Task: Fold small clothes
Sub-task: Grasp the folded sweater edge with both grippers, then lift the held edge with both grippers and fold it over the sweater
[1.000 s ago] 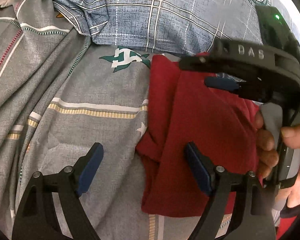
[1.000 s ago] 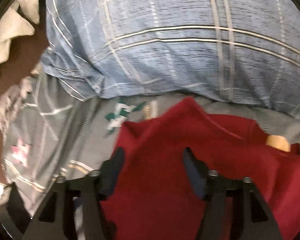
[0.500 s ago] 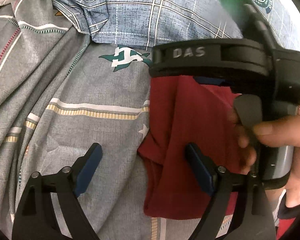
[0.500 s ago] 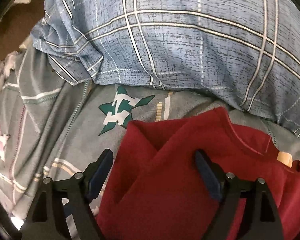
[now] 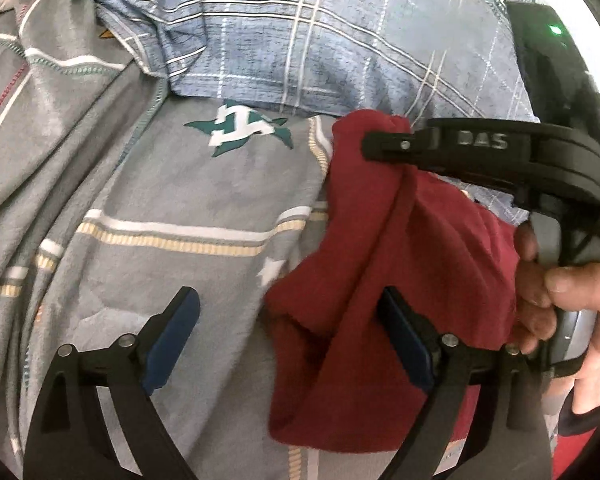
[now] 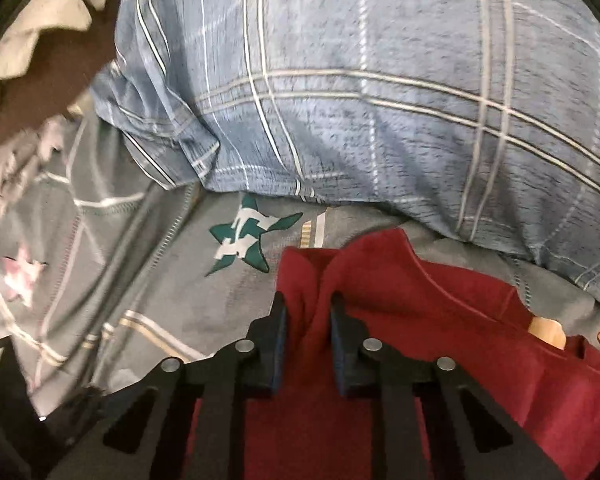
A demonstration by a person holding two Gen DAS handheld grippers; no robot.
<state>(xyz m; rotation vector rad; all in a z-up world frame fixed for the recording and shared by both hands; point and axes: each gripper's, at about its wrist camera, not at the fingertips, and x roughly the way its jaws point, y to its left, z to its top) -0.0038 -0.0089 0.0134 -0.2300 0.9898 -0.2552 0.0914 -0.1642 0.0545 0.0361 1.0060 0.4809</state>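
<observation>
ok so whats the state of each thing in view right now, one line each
red garment: bunched, one fold lifted off the bed
right tongs: closing, a fold of the red garment pinched between the pads
left tongs: open, nothing gripped, the garment's edge lies between the fingers
grey star-print sheet: spread under the garment, wrinkled
blue plaid pillow: lying on the sheet behind the garment

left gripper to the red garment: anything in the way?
Nothing visible. The left gripper is open over the red garment's near-left edge on the grey bedsheet. The right gripper is closing on a bunched fold further up, clear of that path.
</observation>
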